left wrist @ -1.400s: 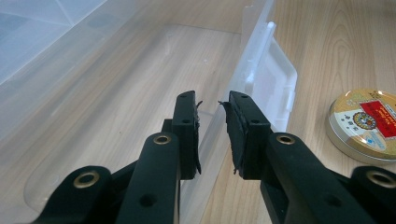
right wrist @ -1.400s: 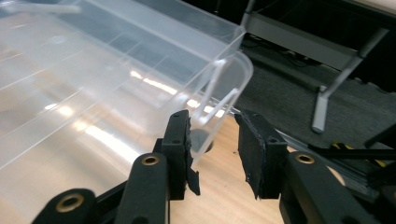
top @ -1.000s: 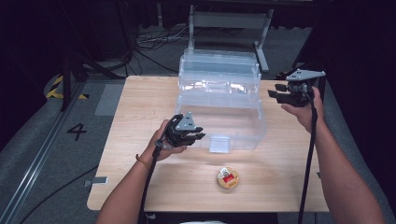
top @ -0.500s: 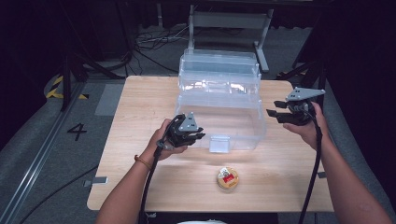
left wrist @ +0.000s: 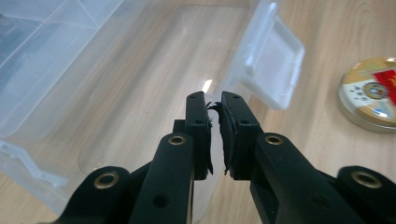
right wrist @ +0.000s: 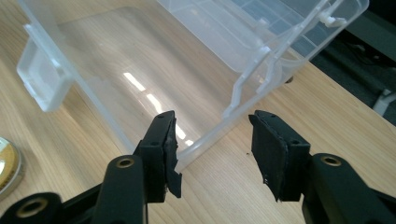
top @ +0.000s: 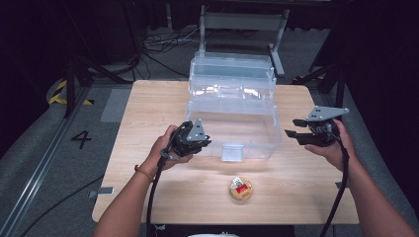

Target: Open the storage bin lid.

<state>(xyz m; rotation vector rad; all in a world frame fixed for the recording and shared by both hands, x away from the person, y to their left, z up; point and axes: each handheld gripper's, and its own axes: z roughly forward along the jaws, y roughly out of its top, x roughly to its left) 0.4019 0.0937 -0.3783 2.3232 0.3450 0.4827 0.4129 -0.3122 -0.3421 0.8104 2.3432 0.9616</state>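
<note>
The left gripper had just been closing, pinching the clear box's front wall to steady it; at 3 o'clock, the right gripper, just opening, approached empty.

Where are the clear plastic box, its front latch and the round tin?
clear plastic box [top: 232, 129], high view, front wall.
front latch [top: 232, 152], high view, middle of the flap.
round tin [top: 241, 188], high view, centre of the lid.

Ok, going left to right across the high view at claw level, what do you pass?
Left claw → latch tab on the clear plastic box → right claw.
</note>
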